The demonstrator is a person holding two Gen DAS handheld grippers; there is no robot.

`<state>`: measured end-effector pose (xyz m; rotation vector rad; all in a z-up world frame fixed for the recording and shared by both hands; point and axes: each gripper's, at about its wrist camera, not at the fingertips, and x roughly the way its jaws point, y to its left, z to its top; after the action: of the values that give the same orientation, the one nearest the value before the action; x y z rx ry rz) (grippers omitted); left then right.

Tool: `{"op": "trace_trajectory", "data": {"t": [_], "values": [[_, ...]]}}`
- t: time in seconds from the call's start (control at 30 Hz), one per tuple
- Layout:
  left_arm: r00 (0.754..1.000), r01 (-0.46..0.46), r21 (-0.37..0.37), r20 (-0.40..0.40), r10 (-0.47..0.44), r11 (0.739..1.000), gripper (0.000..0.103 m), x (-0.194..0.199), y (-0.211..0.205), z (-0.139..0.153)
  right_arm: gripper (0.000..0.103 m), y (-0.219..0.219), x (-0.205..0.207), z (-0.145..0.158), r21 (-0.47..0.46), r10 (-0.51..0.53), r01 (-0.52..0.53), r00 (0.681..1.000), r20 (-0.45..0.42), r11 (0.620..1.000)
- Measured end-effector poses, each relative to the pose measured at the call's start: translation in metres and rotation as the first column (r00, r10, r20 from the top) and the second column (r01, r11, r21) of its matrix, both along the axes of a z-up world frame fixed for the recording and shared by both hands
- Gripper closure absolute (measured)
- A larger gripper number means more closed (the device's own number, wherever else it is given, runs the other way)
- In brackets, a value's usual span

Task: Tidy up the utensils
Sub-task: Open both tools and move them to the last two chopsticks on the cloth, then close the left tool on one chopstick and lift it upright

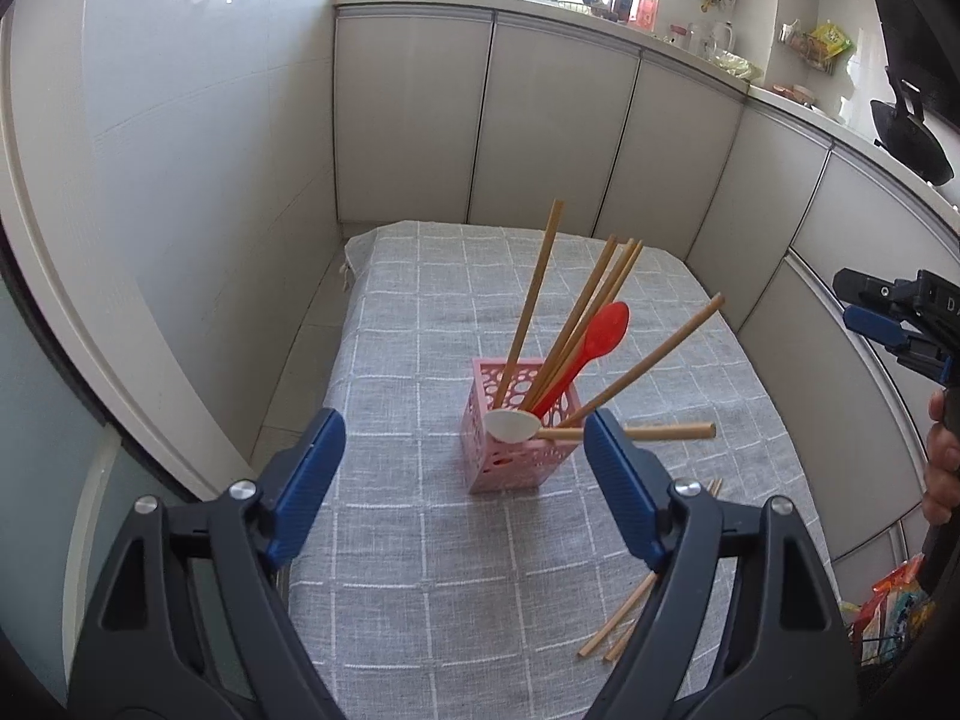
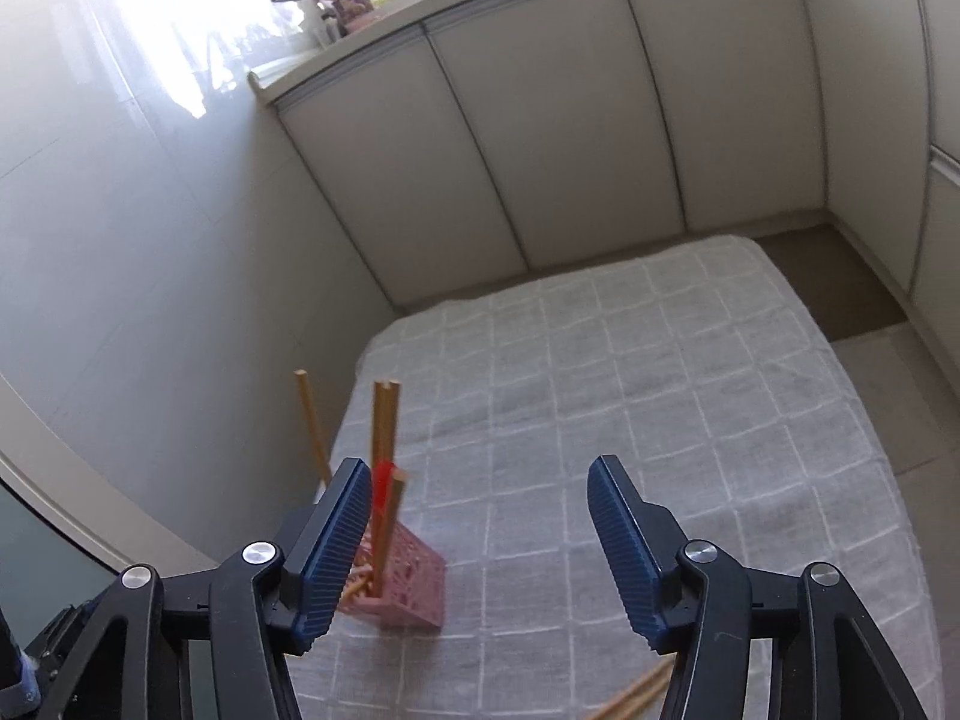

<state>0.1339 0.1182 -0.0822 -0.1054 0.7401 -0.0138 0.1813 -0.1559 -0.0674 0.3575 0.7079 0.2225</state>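
A pink perforated holder (image 1: 519, 450) stands on the grey checked tablecloth (image 1: 420, 570). In it lean several wooden chopsticks (image 1: 534, 300) and a red spoon (image 1: 600, 342). A white spoon bowl (image 1: 513, 425) rests at its rim, and a wooden stick (image 1: 672, 432) runs right from it. My left gripper (image 1: 465, 420) is open just short of the holder, with nothing between its fingers. Two loose chopsticks (image 1: 618, 624) lie by its right finger. My right gripper (image 2: 480, 468) is open and empty above the cloth, with the holder (image 2: 408, 588) partly hidden behind its left finger. It also shows at the right edge as the right gripper (image 1: 870, 300).
White cabinet doors (image 1: 540, 120) close off the far side and the right. A tiled wall (image 1: 180, 180) runs along the left. A person's hand (image 1: 942, 468) holds the right gripper. Snack bags (image 1: 888, 606) sit low on the right. The loose chopsticks (image 2: 636, 693) lie near the cloth's front edge.
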Motion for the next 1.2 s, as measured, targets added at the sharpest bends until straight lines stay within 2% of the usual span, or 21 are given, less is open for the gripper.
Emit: {"op": "trace_trajectory", "data": {"t": [0.23,0.43,0.57,0.67,0.93,1.03,1.1,1.2], "values": [[0.997,0.027,0.049,-0.069,-0.023,0.998,0.021,-0.007,-0.006,-0.020,0.031,-0.032,-0.014,-0.039,-0.058,-0.048,0.040,0.989,-0.141,0.998],[0.985,0.103,0.065,-0.147,-0.093,0.993,0.021,-0.013,-0.029,-0.047,0.029,-0.057,-0.022,-0.080,-0.011,-0.064,0.064,0.951,-0.302,0.998],[0.959,0.191,0.049,-0.222,-0.175,0.980,0.021,-0.014,-0.055,-0.068,0.029,-0.061,-0.023,-0.108,-0.023,-0.071,0.067,0.912,-0.403,0.997],[0.938,0.256,0.069,-0.259,-0.231,0.964,0.021,-0.016,-0.077,-0.081,0.029,-0.068,-0.026,-0.125,-0.027,-0.078,0.074,0.888,-0.453,0.997],[0.868,0.367,0.070,-0.383,-0.315,0.927,0.021,-0.007,-0.131,-0.126,0.028,-0.087,-0.029,-0.147,-0.026,-0.088,0.087,0.854,-0.513,0.996],[0.863,0.357,0.057,-0.402,-0.306,0.932,0.028,0.001,-0.148,-0.139,0.028,-0.091,-0.028,-0.152,-0.029,-0.089,0.087,0.847,-0.524,0.996],[0.860,0.353,0.038,-0.408,-0.308,0.935,0.042,0.007,-0.160,-0.146,0.028,-0.094,-0.027,-0.154,-0.036,-0.091,0.085,0.845,-0.527,0.996],[0.856,0.359,0.030,-0.409,-0.317,0.933,0.055,0.020,-0.179,-0.154,0.028,-0.099,-0.025,-0.158,-0.042,-0.097,0.088,0.841,-0.532,0.995]]}}
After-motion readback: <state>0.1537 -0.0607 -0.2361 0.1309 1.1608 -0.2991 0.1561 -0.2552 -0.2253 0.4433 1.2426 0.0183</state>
